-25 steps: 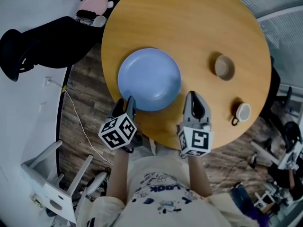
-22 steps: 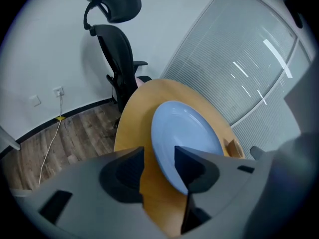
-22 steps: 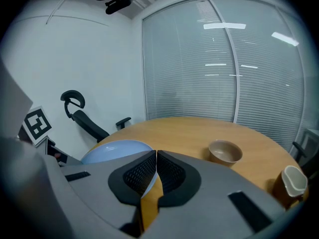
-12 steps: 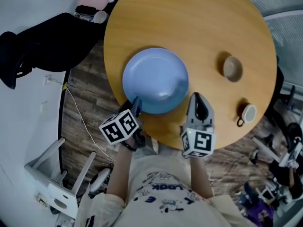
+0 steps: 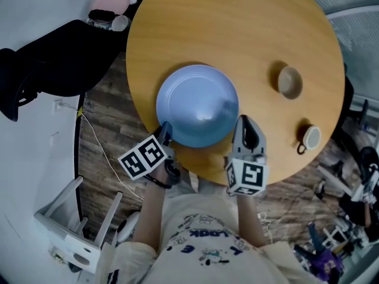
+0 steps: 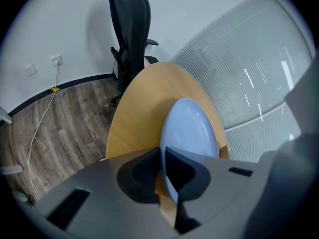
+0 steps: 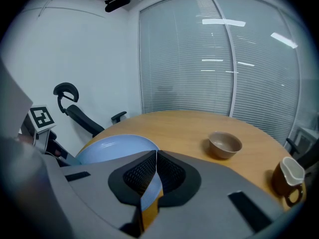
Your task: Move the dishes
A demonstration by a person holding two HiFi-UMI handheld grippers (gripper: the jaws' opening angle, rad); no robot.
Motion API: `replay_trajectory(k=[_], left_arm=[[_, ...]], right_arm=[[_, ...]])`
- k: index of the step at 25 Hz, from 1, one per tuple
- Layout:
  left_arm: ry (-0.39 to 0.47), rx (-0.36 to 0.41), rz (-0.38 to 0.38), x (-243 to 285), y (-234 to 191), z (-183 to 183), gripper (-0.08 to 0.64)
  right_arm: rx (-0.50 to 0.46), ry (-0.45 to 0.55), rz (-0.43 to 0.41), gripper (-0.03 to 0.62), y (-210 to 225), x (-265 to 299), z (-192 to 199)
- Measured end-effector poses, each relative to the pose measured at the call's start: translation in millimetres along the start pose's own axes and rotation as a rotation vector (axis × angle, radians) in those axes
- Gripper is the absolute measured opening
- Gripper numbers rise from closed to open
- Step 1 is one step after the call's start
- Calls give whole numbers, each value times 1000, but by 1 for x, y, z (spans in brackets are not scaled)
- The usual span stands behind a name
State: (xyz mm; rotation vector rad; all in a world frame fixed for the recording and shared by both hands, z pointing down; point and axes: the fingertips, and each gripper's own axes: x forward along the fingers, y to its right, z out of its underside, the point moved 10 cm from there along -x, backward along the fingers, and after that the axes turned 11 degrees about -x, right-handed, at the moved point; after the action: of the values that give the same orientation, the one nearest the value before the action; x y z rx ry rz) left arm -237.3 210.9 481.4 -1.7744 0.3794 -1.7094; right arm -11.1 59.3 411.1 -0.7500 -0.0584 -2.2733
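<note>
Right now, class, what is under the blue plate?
The round wooden table shows around the plate. The left gripper, jaws just closed, pinches its near rim. The tabletop beneath is covered, so anything there is hidden.

Parts of the blue plate (image 5: 198, 102) near rim hidden in the head view; round table (image 5: 237, 28) cut off at its far edge. Pink object (image 5: 109, 5), far left, too small to identify.

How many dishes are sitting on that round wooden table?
3. A blue plate is at the near edge; a brown bowl stands farther right; a brown mug, white inside, sits near the right edge. None seems hidden.
</note>
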Motion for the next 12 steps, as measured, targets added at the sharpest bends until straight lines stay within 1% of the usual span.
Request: replay_trajectory(k=[8,12], left_arm=[[-15,43,34,-7,11,-10,18],[-18,32,78,-8,23,-25,21]], right_arm=[[22,0,44,5,1,-4,-4],[38,6,82,5,2,-8,-8]])
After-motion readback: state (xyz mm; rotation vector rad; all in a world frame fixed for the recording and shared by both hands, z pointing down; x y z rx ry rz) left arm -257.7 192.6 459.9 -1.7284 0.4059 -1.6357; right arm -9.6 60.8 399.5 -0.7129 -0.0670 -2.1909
